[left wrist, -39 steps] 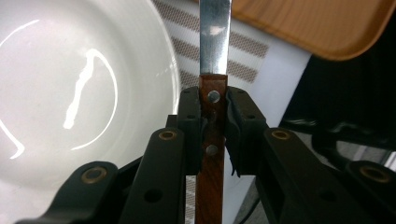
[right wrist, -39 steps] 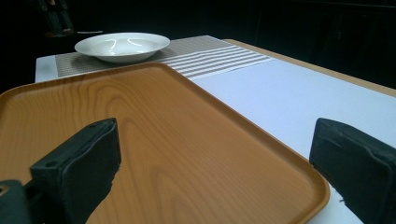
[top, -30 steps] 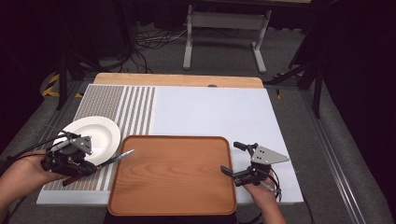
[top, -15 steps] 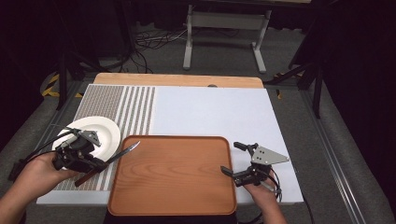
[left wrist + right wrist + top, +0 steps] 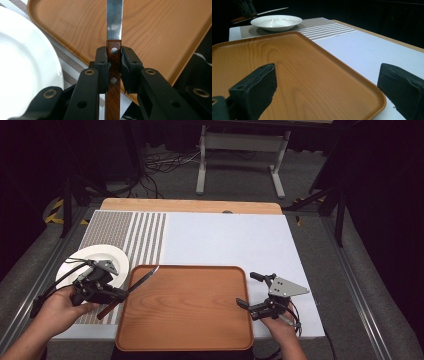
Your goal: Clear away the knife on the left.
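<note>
My left gripper [image 5: 114, 72] is clamped on the knife [image 5: 131, 288] by its wooden handle, blade over the tray [image 5: 185, 340] corner beside the plate [image 5: 75, 262] — probably for setting down — right gripper [image 5: 252, 297] agape at the tray's edge

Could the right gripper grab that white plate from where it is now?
Probably not easily: the plate lies on the far left, past the whole wooden tray, beside the left gripper holding a knife; the right gripper hangs open at the tray's right edge.
</note>
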### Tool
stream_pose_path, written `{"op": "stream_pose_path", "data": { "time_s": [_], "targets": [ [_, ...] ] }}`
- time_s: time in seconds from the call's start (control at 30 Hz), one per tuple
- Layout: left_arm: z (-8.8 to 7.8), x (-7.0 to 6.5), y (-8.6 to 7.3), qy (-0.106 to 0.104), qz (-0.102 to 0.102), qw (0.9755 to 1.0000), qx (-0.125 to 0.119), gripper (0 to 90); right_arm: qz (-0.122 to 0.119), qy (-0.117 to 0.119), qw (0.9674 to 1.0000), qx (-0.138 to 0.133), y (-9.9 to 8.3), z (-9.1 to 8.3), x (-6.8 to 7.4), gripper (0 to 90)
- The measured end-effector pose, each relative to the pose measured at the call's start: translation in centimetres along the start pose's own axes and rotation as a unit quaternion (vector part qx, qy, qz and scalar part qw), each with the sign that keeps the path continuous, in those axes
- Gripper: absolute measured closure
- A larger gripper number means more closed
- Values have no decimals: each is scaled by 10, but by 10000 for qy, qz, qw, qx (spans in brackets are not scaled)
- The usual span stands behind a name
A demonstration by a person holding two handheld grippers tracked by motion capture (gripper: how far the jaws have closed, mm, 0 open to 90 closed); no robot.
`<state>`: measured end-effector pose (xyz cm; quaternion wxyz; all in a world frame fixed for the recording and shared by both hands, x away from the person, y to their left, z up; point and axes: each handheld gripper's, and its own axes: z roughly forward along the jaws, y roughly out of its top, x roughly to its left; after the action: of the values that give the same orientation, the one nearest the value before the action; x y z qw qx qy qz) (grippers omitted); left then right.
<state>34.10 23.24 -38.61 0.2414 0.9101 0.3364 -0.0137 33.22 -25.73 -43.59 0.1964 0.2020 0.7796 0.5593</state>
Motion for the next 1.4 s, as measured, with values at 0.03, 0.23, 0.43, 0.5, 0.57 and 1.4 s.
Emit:
{"op": "stream_pose_path", "data": {
  "time_s": [0.03, 0.23, 0.43, 0.5, 0.57, 1.4],
  "targets": [
    [3, -2, 1, -55, -97, 9999, 12, 775, 1, 3, 10000, 0, 0, 0, 0, 32],
    [13, -8, 7, -217, -313, 9993, 64, 774, -3, 5, 10000, 8, 0, 0, 0, 32],
    [19, -10, 10, -224, -497, 9985, 82, 775, 3, 3, 10000, -2, 0, 0, 0, 32],
    [21, -10, 11, -277, -586, 9979, 73, 775, -1, 8, 10000, -4, 0, 0, 0, 31],
    [25, -11, 13, -342, -649, 9973, 86, 774, -7, 25, 10000, -22, 0, 0, 0, 31],
    [65, -19, 22, -597, -1260, 9900, 220, 774, -37, 54, 10000, -20, 0, -1, 0, 31]
  ]
}}
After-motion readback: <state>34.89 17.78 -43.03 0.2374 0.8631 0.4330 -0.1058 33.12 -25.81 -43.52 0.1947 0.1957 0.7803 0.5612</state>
